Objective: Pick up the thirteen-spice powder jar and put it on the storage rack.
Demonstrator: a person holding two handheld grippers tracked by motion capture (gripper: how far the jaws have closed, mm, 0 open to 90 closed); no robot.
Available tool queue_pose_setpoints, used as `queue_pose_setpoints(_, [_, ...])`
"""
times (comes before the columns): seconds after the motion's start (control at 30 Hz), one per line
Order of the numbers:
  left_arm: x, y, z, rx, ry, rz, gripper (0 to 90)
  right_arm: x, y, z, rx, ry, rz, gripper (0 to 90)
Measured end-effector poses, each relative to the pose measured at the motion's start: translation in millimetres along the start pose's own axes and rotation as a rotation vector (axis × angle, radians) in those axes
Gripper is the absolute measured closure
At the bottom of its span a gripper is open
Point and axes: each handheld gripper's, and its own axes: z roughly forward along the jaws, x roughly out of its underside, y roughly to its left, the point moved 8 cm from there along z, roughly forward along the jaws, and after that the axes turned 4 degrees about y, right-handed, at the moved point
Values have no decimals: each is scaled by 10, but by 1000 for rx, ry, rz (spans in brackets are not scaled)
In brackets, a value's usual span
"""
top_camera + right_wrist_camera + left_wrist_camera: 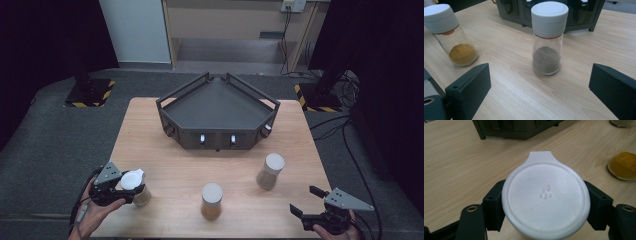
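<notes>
High view: left tool (131, 192) clamped the white-capped spice jar (134, 186) at the table's (165, 150) seven o'clock corner; right tool (306, 201) stood open, empty. Grasp looked done; next likely a straight lift toward the corner rack (218, 107) at twelve.

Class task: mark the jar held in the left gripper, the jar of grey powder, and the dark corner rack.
held jar (545, 198), left gripper view, centre of its white lid
grey powder jar (547, 60), right gripper view, glass body
corner rack (218, 106), high view, bare shelf floor

L gripper (131, 192) jaws clamped tight; R gripper (305, 201) jaws wide apart.
</notes>
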Motion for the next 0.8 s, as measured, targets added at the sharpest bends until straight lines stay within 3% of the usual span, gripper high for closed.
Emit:
queue_pose_setpoints(0.3, [-215,18,13,37,-1,27,302,-1,3,-1,0,1,-2,46])
queue_pose_setpoints(0.57, [-457,-6,51,83,22,91,302,-5,11,4,0,6,-7,50])
queue_pose_setpoints(0.8, [-661,7,92,143,16,124,302,-4,9,4,-1,5,-8,50])
